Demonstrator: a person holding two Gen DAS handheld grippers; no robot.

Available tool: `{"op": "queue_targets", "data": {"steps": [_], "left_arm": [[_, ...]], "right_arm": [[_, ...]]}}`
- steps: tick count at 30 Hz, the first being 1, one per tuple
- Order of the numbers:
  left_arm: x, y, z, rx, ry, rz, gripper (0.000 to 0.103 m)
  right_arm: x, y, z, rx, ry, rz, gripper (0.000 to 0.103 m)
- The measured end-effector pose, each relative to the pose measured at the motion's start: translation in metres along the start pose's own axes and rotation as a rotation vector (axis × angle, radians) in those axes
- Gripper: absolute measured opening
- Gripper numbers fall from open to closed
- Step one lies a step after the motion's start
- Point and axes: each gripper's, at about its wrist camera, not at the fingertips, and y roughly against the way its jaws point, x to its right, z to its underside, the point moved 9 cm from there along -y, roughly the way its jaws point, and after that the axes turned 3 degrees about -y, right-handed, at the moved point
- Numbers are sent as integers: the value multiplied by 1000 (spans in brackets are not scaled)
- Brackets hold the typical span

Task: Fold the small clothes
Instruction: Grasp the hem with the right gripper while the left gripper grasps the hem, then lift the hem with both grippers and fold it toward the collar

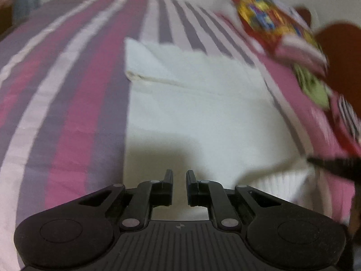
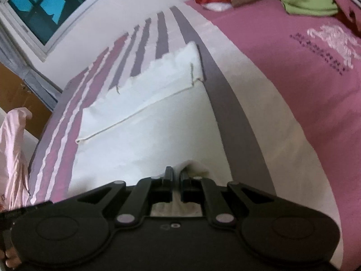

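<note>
Left gripper (image 1: 179, 176) has its two fingers close together with a thin gap, and no cloth shows between them. In its view the white cloth (image 1: 194, 103) lies flat on the striped bed sheet (image 1: 67, 90), with one end already folded over. A pink shirt (image 1: 291, 94) lies to the right, and a bright snack bag (image 1: 266, 18) is farther back.

Right gripper (image 2: 176, 174) is pinched tight on a near corner of the white cloth (image 2: 146, 131), which bunches up at its tips. The cloth stretches away across the bed. A green cloth (image 2: 304, 2) sits well apart.

I think the fold is partly done. Next, the held corner needs to go over to the far edge and lie even.
</note>
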Motion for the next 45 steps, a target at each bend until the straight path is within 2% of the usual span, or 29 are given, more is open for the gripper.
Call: {"op": "queue_targets", "data": {"steps": [2, 4, 5, 6, 9, 11, 13, 14, 17, 20, 21, 22, 24, 27, 30, 35, 39, 45], "left_arm": [[5, -9, 7, -33, -33, 10, 11], [10, -19, 13, -60, -73, 17, 26], [12, -22, 17, -68, -91, 17, 55], [13, -26, 18, -70, -109, 4, 74], [15, -34, 17, -62, -169, -35, 75], [9, -29, 9, -12, -160, -83, 75], [7, -23, 2, 18, -136, -42, 75], [5, -26, 2, -6, -137, -27, 74], [6, -37, 9, -62, -193, -22, 39], [8, -42, 15, -73, -216, -18, 36], [8, -42, 15, -75, -216, -14, 18], [8, -41, 15, -75, -208, -7, 4], [12, -35, 16, -48, -194, -3, 2], [23, -26, 24, -22, -235, -7, 2], [27, -12, 18, 42, -197, 9, 2], [3, 8, -26, 198, -4, 6, 2], [-15, 2, -57, 241, 86, 4, 2], [-28, -18, -114, 327, 162, -10, 2]], "right_arm": [[3, -1, 3, -6, -7, 4, 7], [5, 1, 6, -6, -12, 7, 7], [6, 1, 6, -6, -14, 7, 7], [6, 2, 6, -7, -18, 6, 7], [8, 4, 7, -10, -20, 8, 7], [7, 5, 8, -14, -20, 0, 7], [7, 6, 9, -13, -12, 6, 7], [7, 5, 10, -13, -10, 8, 7], [10, 3, 12, -23, -18, 9, 7], [12, 3, 13, -25, -33, 9, 7], [13, 3, 13, -26, -40, 7, 7], [14, 3, 14, -26, -42, 7, 7], [13, 3, 15, -28, -39, 9, 8], [12, 4, 15, -27, -40, 2, 8], [11, 5, 15, -20, -49, -9, 8], [3, 14, 2, 32, -80, -55, 7], [-8, 15, -23, 85, -104, -99, 6], [-14, -6, -75, 143, -155, -134, 6]]}}
